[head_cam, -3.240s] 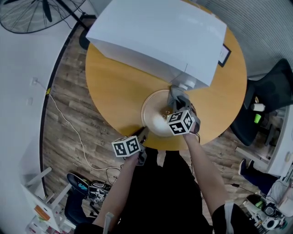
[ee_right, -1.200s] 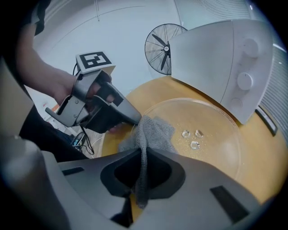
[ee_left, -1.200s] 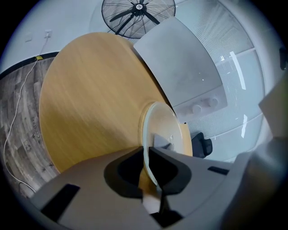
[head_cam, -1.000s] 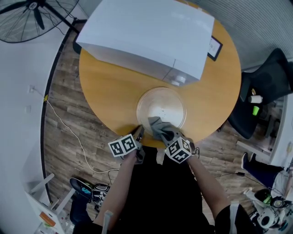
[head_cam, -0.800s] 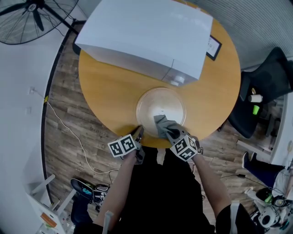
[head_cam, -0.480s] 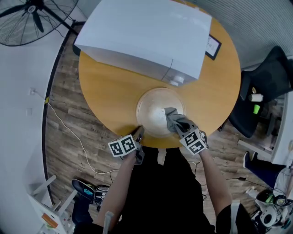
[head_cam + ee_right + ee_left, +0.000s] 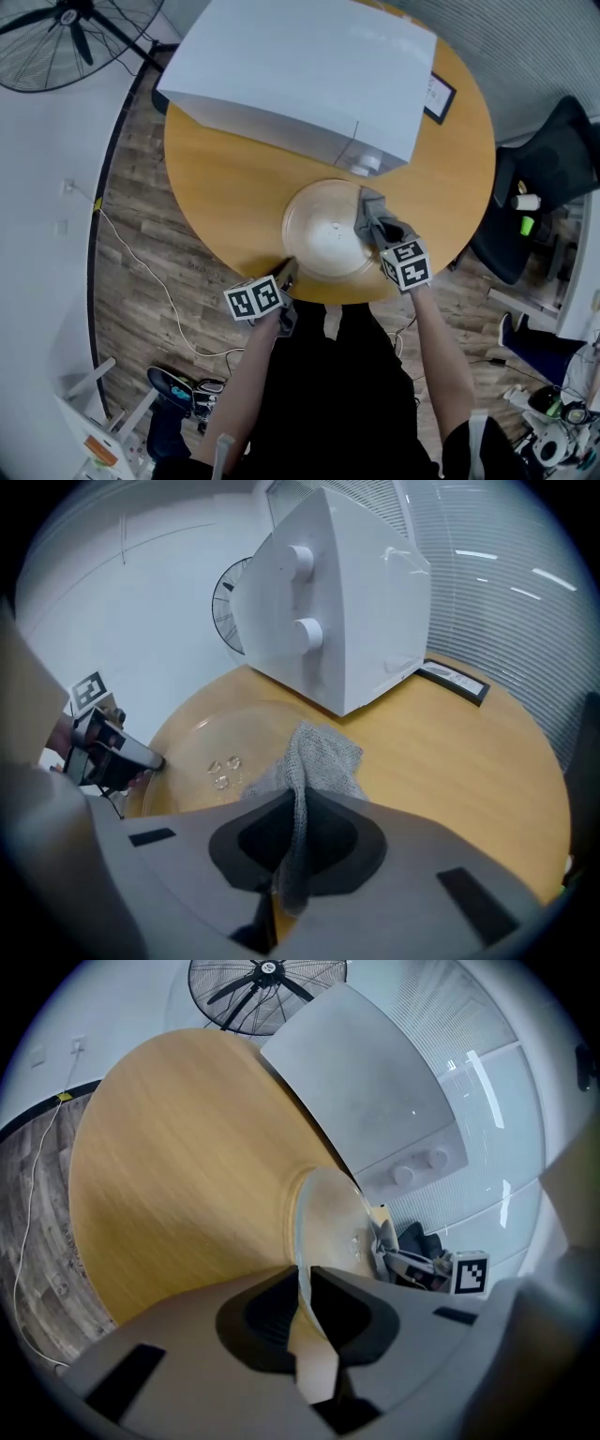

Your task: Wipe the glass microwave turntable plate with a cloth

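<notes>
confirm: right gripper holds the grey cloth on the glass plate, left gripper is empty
Wrong on the left gripper: the left gripper view shows it shut on the rim of the glass plate. The right gripper does hold the grey cloth there.

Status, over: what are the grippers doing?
Left gripper shut on plate rim. Right gripper shut on cloth, on plate's right side. Microwave close behind.

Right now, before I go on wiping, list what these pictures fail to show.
- Print on the black card: too small, head view.
- Part of the fan: cut off by the top-left edge, head view.
- Lower end of the cloth: behind the body of the right claw, right gripper view.
- Smears on the plate: clear glass, too faint in every view.
</notes>
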`<state>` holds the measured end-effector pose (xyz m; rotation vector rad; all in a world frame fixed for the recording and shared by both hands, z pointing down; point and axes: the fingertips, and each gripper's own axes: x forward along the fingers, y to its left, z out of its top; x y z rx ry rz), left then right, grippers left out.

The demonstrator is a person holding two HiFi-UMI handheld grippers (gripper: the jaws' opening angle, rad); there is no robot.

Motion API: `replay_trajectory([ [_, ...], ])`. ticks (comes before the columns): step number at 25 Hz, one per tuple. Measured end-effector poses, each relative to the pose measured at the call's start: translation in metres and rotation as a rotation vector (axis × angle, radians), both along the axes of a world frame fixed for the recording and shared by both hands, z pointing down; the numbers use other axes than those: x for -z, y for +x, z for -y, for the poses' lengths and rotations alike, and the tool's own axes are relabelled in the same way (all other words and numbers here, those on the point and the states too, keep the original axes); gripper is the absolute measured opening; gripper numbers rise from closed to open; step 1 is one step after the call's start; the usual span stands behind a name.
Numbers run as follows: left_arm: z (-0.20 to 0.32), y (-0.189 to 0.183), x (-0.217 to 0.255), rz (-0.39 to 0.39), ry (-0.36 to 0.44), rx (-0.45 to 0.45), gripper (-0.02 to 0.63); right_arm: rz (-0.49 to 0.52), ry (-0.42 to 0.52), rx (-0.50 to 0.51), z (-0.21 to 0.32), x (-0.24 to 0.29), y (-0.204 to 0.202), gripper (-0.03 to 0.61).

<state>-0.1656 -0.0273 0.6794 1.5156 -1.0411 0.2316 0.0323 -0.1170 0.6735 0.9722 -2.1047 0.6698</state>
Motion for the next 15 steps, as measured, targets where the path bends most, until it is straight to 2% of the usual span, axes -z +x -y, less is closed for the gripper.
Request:
replay_trajectory([
  [3,0.001,0.0,0.001,0.004,0.006,-0.009,0.04,-0.043,0.02,-0.025,0.017,0.001,-0.003,0.023],
  [7,0.002,-0.002,0.003,0.03,0.021,-0.021,0.043,-0.188,0.084,0.016,0.037,-0.002,-0.013,0.023],
  [9,0.002,-0.001,0.003,0.033,0.022,-0.021,0.043,-0.229,0.106,0.019,0.046,-0.003,-0.022,0.022],
  [15,0.0,0.0,0.003,0.034,0.025,-0.028,0.046,-0.199,0.113,-0.05,0.07,-0.002,-0.056,0.021],
])
